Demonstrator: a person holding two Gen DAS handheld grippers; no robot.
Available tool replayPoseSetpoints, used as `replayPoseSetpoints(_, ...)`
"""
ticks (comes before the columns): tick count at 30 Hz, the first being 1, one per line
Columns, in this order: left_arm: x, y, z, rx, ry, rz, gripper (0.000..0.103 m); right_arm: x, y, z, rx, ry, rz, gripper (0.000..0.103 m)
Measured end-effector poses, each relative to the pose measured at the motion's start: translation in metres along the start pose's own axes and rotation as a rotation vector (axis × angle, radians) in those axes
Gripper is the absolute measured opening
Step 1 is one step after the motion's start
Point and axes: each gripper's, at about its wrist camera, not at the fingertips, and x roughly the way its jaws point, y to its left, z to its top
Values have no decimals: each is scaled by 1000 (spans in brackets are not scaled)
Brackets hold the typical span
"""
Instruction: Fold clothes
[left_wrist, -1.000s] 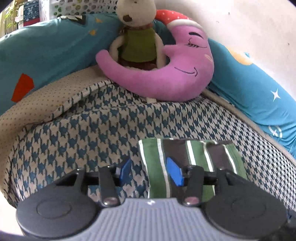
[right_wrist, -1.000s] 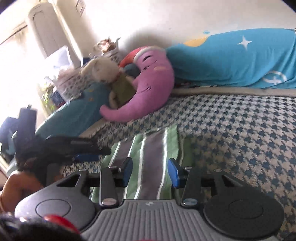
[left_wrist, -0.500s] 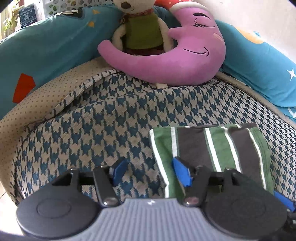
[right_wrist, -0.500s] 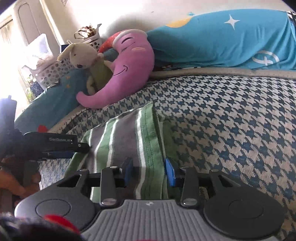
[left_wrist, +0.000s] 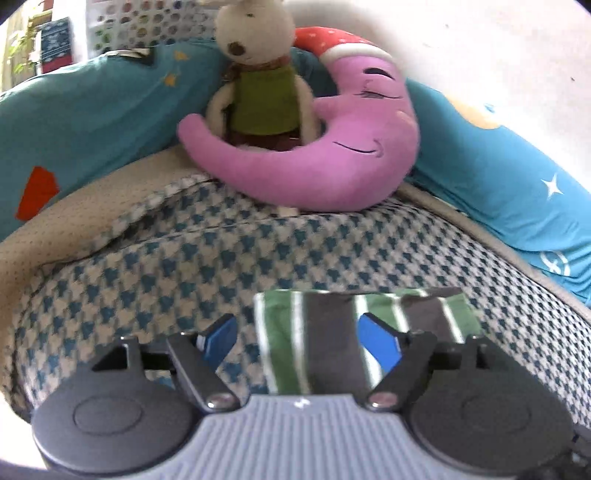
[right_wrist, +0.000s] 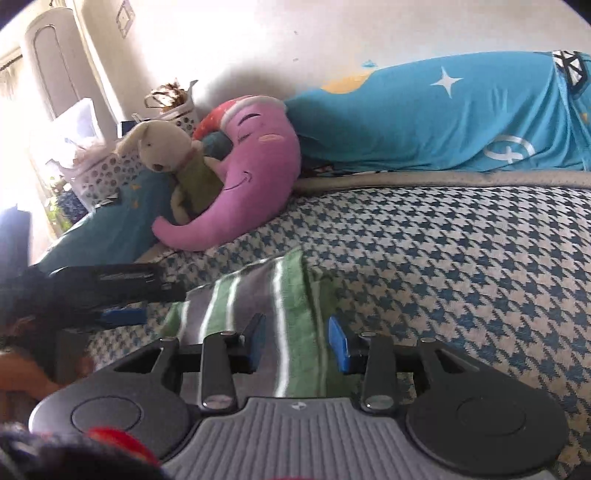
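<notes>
A striped garment (left_wrist: 365, 332), in green, grey and white bands, lies flat as a compact folded rectangle on a bed covered by a blue-and-cream houndstooth bedspread (left_wrist: 166, 273), near the front edge where both tools can reach it. The left tool (left_wrist: 299, 341) hangs just above the garment's left edge with its blue-padded fingers spread wide and gripping nothing; one pad sits over the bedspread, the other over the stripes, so it straddles that edge. The right tool (right_wrist: 297, 343) is likewise released, its fingers apart over the garment's right border, holding no cloth. From the right wrist view the left tool shows as a dark bar at the garment's far side. With both tools loose and the cloth squared, the fold looks finished or nearly so. Behind, against the wall, a pink moon cushion (left_wrist: 325, 155) cradles a plush rabbit (left_wrist: 258, 81), flanked by blue pillows (right_wrist: 443, 118), well apart from the garment.
</notes>
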Motion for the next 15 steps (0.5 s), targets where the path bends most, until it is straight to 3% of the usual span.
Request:
replayPoseSetpoints(8, 17, -29, 6, 13, 11, -42, 75, -5, 8, -4, 3, 99, 55, 36)
replayPoseSetpoints(15, 42, -46, 6, 45, 67, -30, 78, 6, -2, -7, 68, 136, 33, 38)
